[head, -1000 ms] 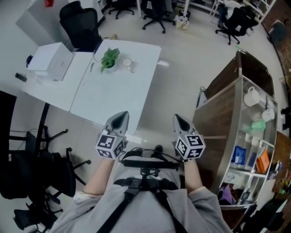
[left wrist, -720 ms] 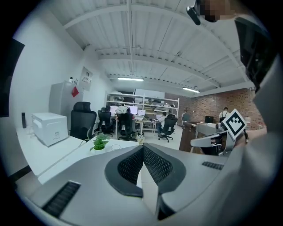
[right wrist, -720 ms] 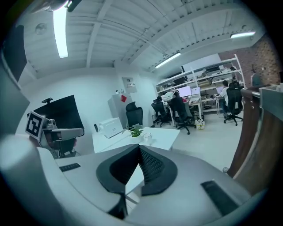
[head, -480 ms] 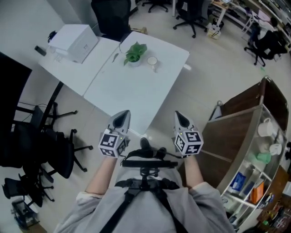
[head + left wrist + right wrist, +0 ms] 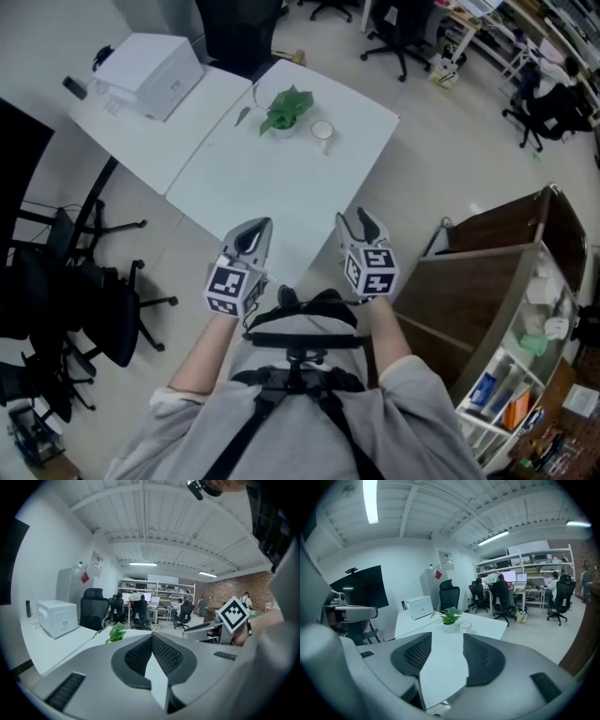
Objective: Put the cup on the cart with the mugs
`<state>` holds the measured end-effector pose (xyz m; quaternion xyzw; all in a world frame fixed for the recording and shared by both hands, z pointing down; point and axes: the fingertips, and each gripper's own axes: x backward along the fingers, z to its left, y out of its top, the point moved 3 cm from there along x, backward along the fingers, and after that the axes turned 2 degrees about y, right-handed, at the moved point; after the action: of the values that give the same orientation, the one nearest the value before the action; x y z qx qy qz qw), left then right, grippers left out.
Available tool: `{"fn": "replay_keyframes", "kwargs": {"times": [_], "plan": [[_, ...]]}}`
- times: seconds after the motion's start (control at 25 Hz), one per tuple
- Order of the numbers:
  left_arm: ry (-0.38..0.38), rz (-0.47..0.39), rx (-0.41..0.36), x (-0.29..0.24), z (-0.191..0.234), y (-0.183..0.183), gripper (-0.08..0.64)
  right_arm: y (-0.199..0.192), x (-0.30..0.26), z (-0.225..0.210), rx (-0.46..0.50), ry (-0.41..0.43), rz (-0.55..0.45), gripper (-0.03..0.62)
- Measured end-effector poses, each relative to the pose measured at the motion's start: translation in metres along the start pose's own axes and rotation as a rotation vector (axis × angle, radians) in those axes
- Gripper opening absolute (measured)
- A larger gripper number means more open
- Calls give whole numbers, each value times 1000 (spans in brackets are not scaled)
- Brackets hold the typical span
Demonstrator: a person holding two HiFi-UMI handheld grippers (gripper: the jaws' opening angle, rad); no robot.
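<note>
Cup (image 5: 322,130) stands upright on the white table (image 5: 281,192) in the upper middle of the head view, just right of a small potted plant (image 5: 284,110) and apart from both grippers. A white box (image 5: 150,63) sits on the table's far left part, at the upper left of the frame.

The left gripper (image 5: 257,226) hangs over the table's near edge, left of centre. In its own view its jaws are pressed together at the tips with nothing between them. The right gripper (image 5: 355,221) is beside it, right of centre. Its jaws have just been opening and now stand apart, with only bare tabletop seen through the gap and the cup farther off beyond it.

The cart (image 5: 478,281), with brown wooden sides, fills the lower right, well apart from the cup. Pale mugs (image 5: 557,327) show on its shelf, too small to count. A black chair (image 5: 98,319) stands at the left edge.
</note>
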<state>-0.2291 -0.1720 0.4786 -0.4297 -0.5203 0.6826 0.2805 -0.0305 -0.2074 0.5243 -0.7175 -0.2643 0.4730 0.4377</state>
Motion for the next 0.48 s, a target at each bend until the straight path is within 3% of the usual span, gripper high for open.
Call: {"fn": "replay_keyframes", "kwargs": {"times": [0.12,0.48], "plan": [[-16,-2,-8,-17,5,-1,3,3,-32,-5,30,4,21,312],[57,55,42,-79,32,-1,3,5,-166,-43,111,43,165,450]]}}
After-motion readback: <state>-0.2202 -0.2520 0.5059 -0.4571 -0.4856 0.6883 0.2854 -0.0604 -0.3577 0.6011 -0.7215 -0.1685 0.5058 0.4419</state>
